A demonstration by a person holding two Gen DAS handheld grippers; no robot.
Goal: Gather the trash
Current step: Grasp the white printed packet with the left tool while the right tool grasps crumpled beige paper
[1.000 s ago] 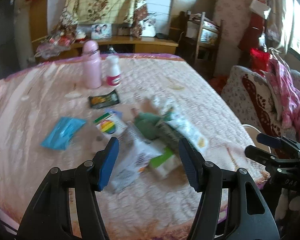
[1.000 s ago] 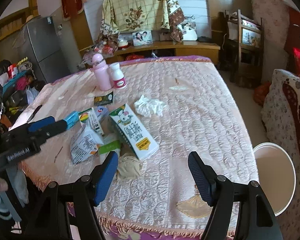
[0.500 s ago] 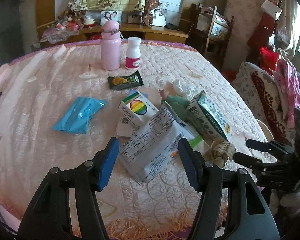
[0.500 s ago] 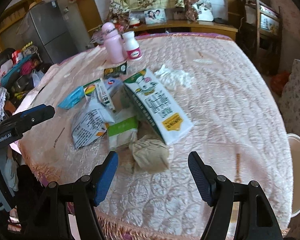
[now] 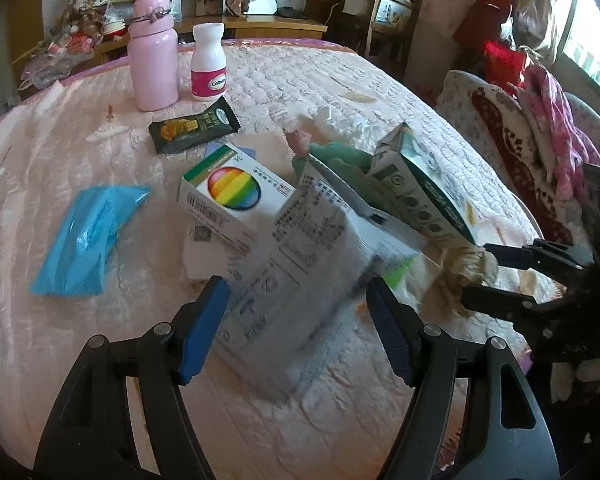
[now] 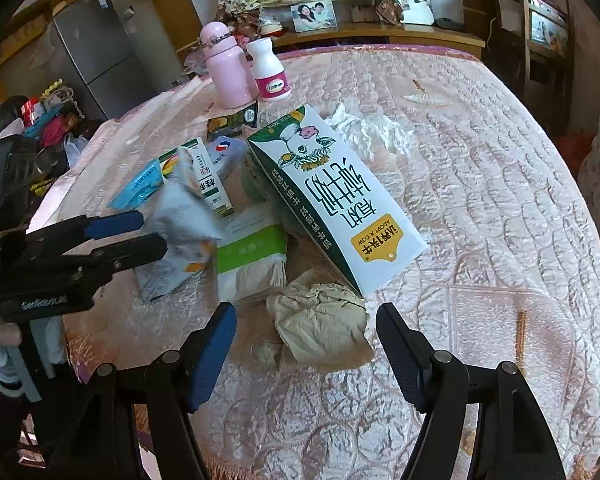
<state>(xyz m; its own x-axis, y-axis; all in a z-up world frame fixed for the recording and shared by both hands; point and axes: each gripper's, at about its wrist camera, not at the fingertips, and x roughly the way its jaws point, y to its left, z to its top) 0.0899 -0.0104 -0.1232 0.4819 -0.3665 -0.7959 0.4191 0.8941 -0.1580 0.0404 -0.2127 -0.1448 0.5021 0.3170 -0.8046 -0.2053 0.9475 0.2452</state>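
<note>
A heap of rubbish lies near the front edge of the table [image 6: 500,168], which wears a quilted pink cloth. The left hand-held gripper [image 5: 296,320] hangs over a crumpled white plastic wrapper printed with black text [image 5: 296,264]; its blue-padded jaws are opening, the wrapper lying between them with neither pad pressing on it. The right hand-held gripper [image 6: 306,344] has its jaws apart on either side of a crumpled beige paper wad [image 6: 320,320], not clamped on it. Just behind the wad a white-and-green milk carton with a cow picture [image 6: 336,200] lies tilted on the pile, beside a green-and-white tissue packet [image 6: 252,256]. A white box with a rainbow circle [image 5: 236,196] rests against the wrapper, a flat blue plastic pouch [image 5: 88,236] to its left. Farther back stand a pink bottle [image 5: 153,48] and a white pill bottle [image 5: 209,62], a black snack wrapper [image 5: 194,130] before them.
</note>
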